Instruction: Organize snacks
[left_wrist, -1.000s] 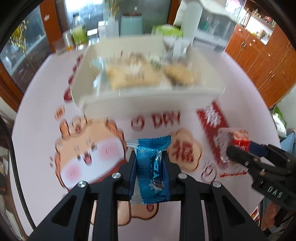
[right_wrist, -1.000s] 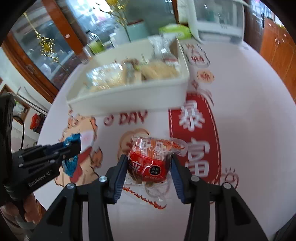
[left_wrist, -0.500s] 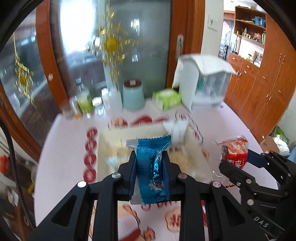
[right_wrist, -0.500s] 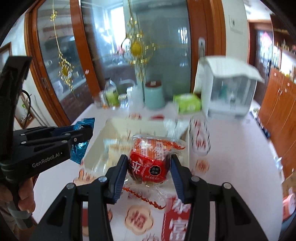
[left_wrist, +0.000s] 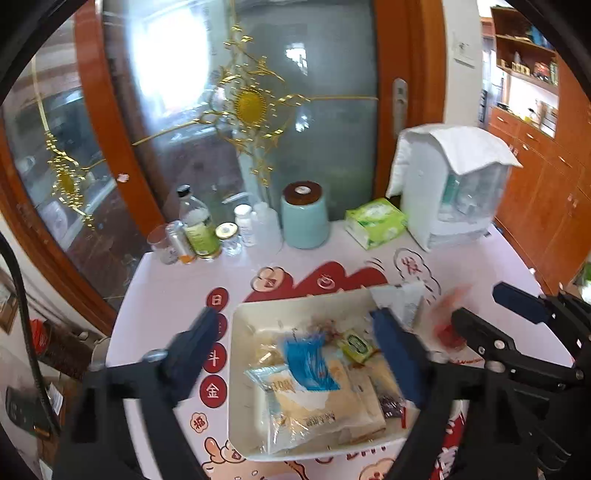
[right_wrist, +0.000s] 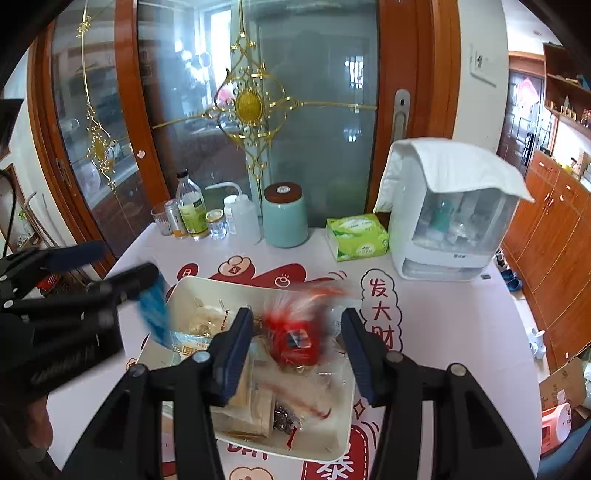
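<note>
In the left wrist view the left gripper hangs above the white tray, its jaws wide apart and opening, with nothing pressed between the pads. Between the jaws, clear of both, the blue snack packet shows as a motion-blurred streak over the packets already in the tray: a large pale bag just below it and a small green-and-yellow sachet close by the right-hand jaw. Beyond that jaw, off to the side, the right gripper reaches in, a red smear just ahead of its fingertips over the tray's edge. Ahead of the jaws, at the back of the table, stand a teal canister, a green tissue pack, several bottles and a white cabinet draped with a cloth. In the right wrist view the right gripper has its jaws parted and opening; the red snack packet sits between them, blurred and touching neither pad, above the tray's contents. To the left of the jaws the left gripper juts in, the blue packet a blur just beneath its fingertips at the tray's near-left rim. A person's hand shows dimly at the lower left edge.
</note>
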